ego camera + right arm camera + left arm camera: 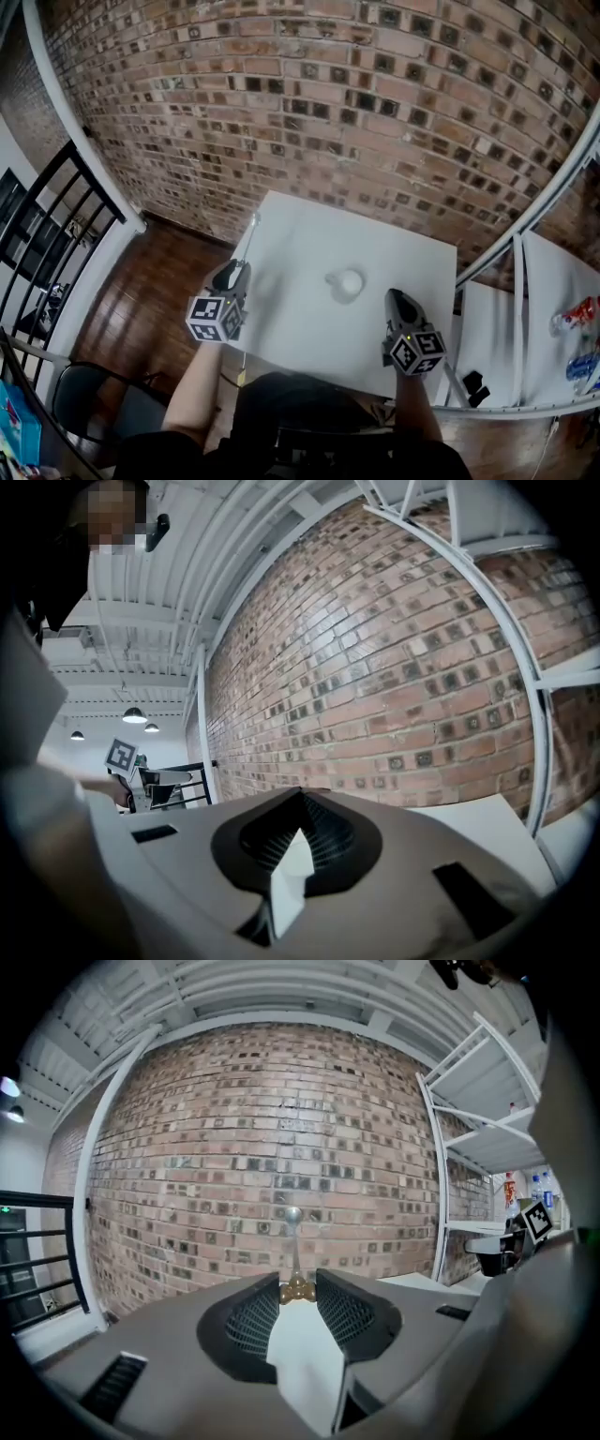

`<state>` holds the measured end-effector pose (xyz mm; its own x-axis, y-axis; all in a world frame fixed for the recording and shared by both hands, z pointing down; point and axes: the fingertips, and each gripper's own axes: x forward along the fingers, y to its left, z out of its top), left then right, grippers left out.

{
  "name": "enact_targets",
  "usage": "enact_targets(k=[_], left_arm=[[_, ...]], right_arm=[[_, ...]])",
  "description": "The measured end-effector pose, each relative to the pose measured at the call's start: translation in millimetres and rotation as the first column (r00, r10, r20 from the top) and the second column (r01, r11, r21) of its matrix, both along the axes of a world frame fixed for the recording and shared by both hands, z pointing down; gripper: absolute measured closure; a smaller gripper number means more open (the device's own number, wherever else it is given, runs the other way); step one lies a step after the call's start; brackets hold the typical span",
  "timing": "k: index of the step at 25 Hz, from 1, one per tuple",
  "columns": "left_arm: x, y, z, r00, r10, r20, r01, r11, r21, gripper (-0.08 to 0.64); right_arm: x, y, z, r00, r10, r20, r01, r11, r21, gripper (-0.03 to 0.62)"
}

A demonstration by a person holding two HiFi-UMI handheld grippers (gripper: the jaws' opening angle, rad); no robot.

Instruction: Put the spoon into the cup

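A white cup [348,282] stands near the middle of the white table [375,239]. My left gripper [236,266] hovers over the table's left edge, to the left of the cup. It is shut on the spoon [249,239]. In the left gripper view the left gripper [297,1283] pinches the spoon's gold handle end, and the spoon [294,1241] sticks out level toward the brick wall, bowl farthest away. My right gripper [396,296] sits to the right of the cup near the front edge. In the right gripper view the right gripper [302,794] has its jaw tips together with nothing between them.
A brick wall [309,103] rises behind the table. A black railing [47,234] stands at the left and a dark chair [89,403] at the lower left. A white rack [525,309] with bottles [577,319] stands at the right, with a small black object [473,386] on it.
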<state>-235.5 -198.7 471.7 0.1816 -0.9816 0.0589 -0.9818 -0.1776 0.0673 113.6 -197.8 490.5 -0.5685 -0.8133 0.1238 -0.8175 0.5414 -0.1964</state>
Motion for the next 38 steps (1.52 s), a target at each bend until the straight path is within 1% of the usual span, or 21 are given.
enact_targets(k=[2,5,8,10,11,13,16,19,20,22,25,27,28,30,33,35,38], left_arm=[[2,-2,-8,1.0,0.025,-0.003,-0.025,1.0,0.018,0.437],[17,-6,-15,0.997,0.083,-0.002,-0.083,0.996,0.035,0.437],[38,-13,-13,0.992,0.127,0.02,-0.128,0.992,0.023,0.437],[58,-17,-12,0.982,0.187,0.039,-0.188,0.982,0.021,0.437],[70,-19,-12,0.972,0.231,0.052,-0.232,0.973,0.02,0.437],[96,-20,-8,0.942,0.327,0.079,-0.328,0.945,0.004,0.437],[129,-19,12,0.887,0.453,0.089,-0.446,0.891,-0.085,0.437],[158,-14,32,0.828,0.551,0.106,-0.531,0.83,-0.172,0.437],[166,-13,39,0.809,0.576,0.119,-0.549,0.812,-0.198,0.437],[178,-12,53,0.78,0.609,0.141,-0.569,0.785,-0.243,0.437],[193,-9,75,0.745,0.652,0.14,-0.59,0.742,-0.319,0.437],[198,-8,94,0.727,0.673,0.137,-0.591,0.715,-0.374,0.437],[200,-8,103,0.723,0.678,0.135,-0.585,0.704,-0.402,0.437],[200,-10,117,0.726,0.676,0.126,-0.566,0.692,-0.449,0.437],[200,-14,124,0.742,0.662,0.102,-0.547,0.687,-0.478,0.436],[203,-16,123,0.744,0.662,0.092,-0.55,0.685,-0.477,0.436],[206,-22,119,0.743,0.661,0.105,-0.547,0.691,-0.473,0.434]], right_arm=[[-3,-2,-4,1.0,-0.001,-0.002,0.001,1.0,0.009,0.588],[-2,-1,-6,1.0,0.006,-0.008,-0.006,1.0,0.014,0.588],[4,-1,-4,1.0,0.016,-0.014,-0.016,1.0,0.004,0.588],[8,0,-4,1.0,0.024,-0.013,-0.024,1.0,-0.001,0.588],[10,0,-5,0.999,0.03,-0.012,-0.03,1.0,0.001,0.588],[16,1,-6,0.999,0.044,-0.011,-0.044,0.999,0.004,0.588],[25,3,-5,0.998,0.066,-0.009,-0.066,0.998,0.005,0.588],[34,5,0,0.996,0.086,-0.007,-0.086,0.996,-0.006,0.588],[36,5,1,0.996,0.092,-0.005,-0.092,0.996,-0.01,0.588],[39,7,4,0.995,0.1,0.0,-0.1,0.995,-0.017,0.588],[41,8,8,0.994,0.106,0.005,-0.105,0.994,-0.026,0.588],[42,9,9,0.994,0.108,0.004,-0.107,0.994,-0.03,0.588],[43,10,10,0.994,0.108,0.004,-0.108,0.994,-0.031,0.588],[46,11,11,0.994,0.113,0.005,-0.113,0.993,-0.034,0.588],[56,10,13,0.991,0.132,0.012,-0.131,0.991,-0.04,0.588],[60,8,14,0.99,0.142,0.02,-0.141,0.989,-0.044,0.588],[62,8,15,0.989,0.147,0.025,-0.146,0.988,-0.048,0.588]])
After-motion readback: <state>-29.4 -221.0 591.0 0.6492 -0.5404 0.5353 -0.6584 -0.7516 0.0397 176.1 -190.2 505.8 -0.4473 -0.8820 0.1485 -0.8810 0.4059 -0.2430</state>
